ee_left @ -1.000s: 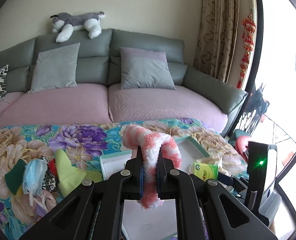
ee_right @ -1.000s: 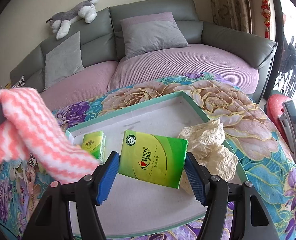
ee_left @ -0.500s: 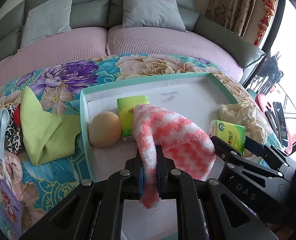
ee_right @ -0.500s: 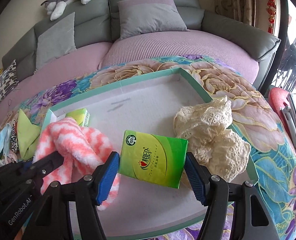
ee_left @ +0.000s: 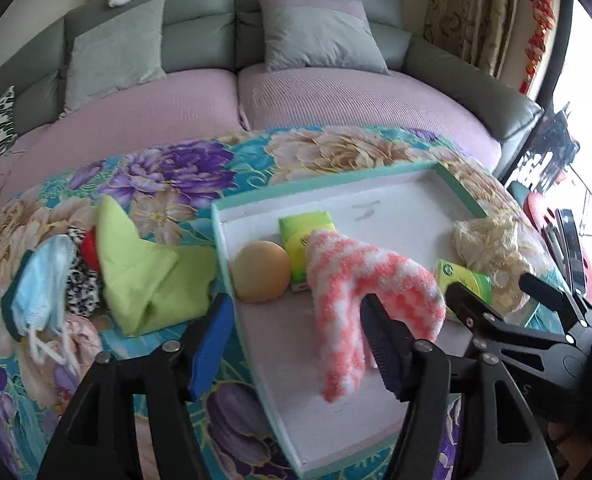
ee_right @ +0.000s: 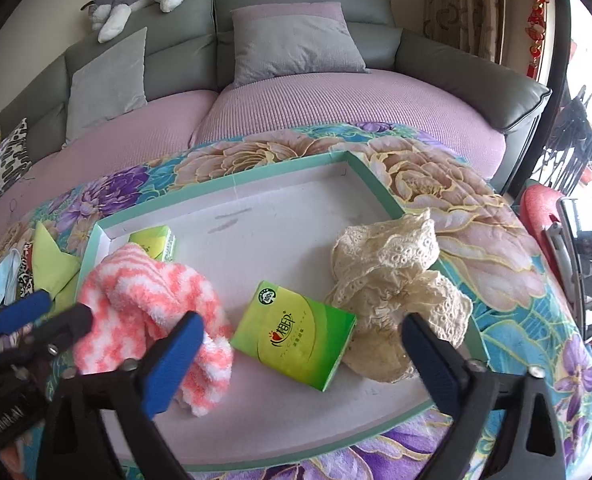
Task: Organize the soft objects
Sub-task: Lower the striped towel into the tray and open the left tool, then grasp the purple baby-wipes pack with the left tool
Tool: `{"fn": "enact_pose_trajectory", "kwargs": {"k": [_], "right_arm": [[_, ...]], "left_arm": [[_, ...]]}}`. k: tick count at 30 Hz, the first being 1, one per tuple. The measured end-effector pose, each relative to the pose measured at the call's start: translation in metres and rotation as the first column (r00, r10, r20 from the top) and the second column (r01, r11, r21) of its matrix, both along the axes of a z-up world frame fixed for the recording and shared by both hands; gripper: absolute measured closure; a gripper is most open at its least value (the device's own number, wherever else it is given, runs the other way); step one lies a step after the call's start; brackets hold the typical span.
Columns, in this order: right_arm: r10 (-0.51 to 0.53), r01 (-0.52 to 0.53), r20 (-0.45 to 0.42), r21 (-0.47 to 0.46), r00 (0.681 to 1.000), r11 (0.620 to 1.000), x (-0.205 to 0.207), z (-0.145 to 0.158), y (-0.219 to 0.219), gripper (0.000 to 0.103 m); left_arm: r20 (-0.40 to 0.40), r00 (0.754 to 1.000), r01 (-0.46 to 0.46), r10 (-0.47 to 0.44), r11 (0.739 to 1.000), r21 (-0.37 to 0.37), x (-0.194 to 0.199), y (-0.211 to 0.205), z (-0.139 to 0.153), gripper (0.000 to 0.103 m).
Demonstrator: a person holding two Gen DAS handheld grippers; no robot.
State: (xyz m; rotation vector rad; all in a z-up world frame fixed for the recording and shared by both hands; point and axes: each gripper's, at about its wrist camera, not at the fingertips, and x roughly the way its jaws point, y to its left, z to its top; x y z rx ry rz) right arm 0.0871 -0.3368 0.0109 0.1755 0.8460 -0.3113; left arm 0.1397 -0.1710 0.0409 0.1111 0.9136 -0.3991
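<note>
Right wrist view: both grippers stood spread over the teal-rimmed tray (ee_right: pixel 370 178), gripping nothing.

From largest to smallest: the tray's near edge was cut off by the right gripper (ee_right: pixel 300 364); the cream lace cloth (ee_right: pixel 392 280) spilled over its rim at 3 o'clock; the pink-and-white fuzzy sock (ee_right: pixel 152 300) lay inside at 9 o'clock, partly hidden behind the left gripper (ee_left: pixel 296 344), whose jaws gaped; the green tissue pack (ee_right: pixel 296 334) lay centre, a second pack (ee_right: pixel 158 242) half hidden behind the sock.
</note>
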Motion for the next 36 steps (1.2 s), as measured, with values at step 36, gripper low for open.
{"fn": "enact_pose_trajectory", "kwargs": {"k": [36], "right_arm": [[0.324,-0.326,0.041,0.093,0.945,0.941,0.010,0.029,0.156,0.000]], "left_arm": [[0.169,0.788,-0.603,0.592,0.798,0.018,-0.017,0.226,0.038,0.005]]}}
